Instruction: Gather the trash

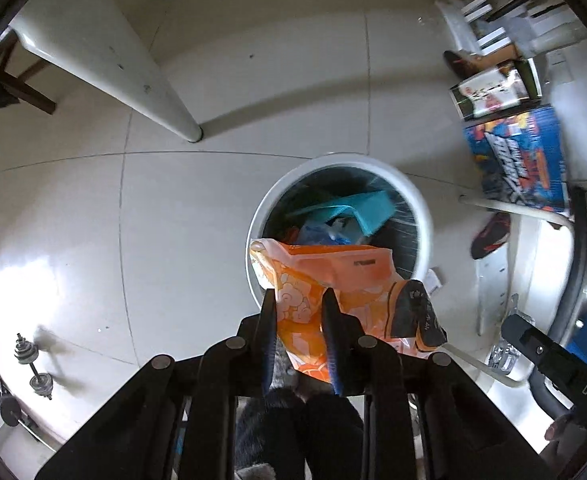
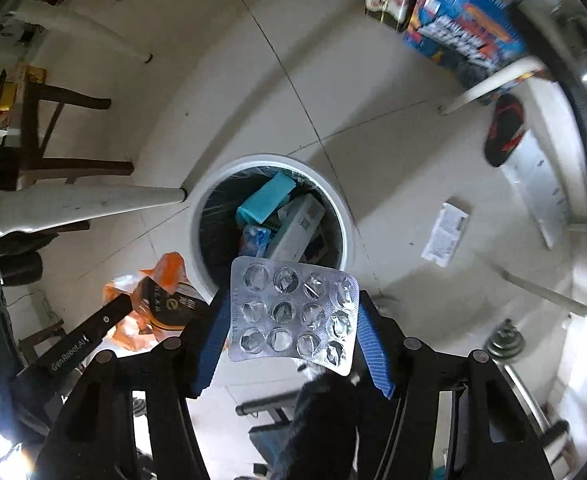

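Left wrist view: the left gripper [image 1: 298,294] is pinched narrowly on an orange snack bag [image 1: 345,280], held above the near rim of a round white trash bin [image 1: 423,208] on the tiled floor [image 1: 133,220], a teal box [image 1: 367,212] lying among the rubbish inside. Right wrist view: the right gripper [image 2: 291,300], jaws partly spread, clamps an emptied silver blister pack [image 2: 293,314] by its side edges over the bin's near rim, with the orange bag to the left and a folded paper leaflet [image 2: 445,234] on the floor to the right.
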A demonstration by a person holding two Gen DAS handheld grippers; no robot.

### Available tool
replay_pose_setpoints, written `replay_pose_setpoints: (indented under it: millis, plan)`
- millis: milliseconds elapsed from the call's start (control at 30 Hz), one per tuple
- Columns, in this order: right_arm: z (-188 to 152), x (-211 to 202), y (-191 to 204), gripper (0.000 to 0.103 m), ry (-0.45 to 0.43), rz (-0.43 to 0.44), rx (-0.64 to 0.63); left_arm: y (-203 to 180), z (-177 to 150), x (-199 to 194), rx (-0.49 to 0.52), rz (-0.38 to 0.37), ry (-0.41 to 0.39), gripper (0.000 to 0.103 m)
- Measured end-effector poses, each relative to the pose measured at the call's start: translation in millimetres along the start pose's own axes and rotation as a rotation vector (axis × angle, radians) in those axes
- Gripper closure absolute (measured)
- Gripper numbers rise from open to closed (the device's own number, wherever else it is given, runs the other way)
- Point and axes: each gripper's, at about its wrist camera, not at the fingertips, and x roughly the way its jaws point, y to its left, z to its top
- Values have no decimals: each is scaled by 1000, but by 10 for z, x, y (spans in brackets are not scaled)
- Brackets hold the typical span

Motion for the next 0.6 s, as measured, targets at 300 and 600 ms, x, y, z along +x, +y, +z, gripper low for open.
replay_pose_setpoints:
  millis: [300, 600]
  plan:
    - [70, 557, -75, 0, 86, 163, -25, 378, -151, -45, -101, 41, -56, 18]
    - [-338, -625, 155, 0, -16, -73, -239, 275, -741, -1138, -116, 137, -145, 17]
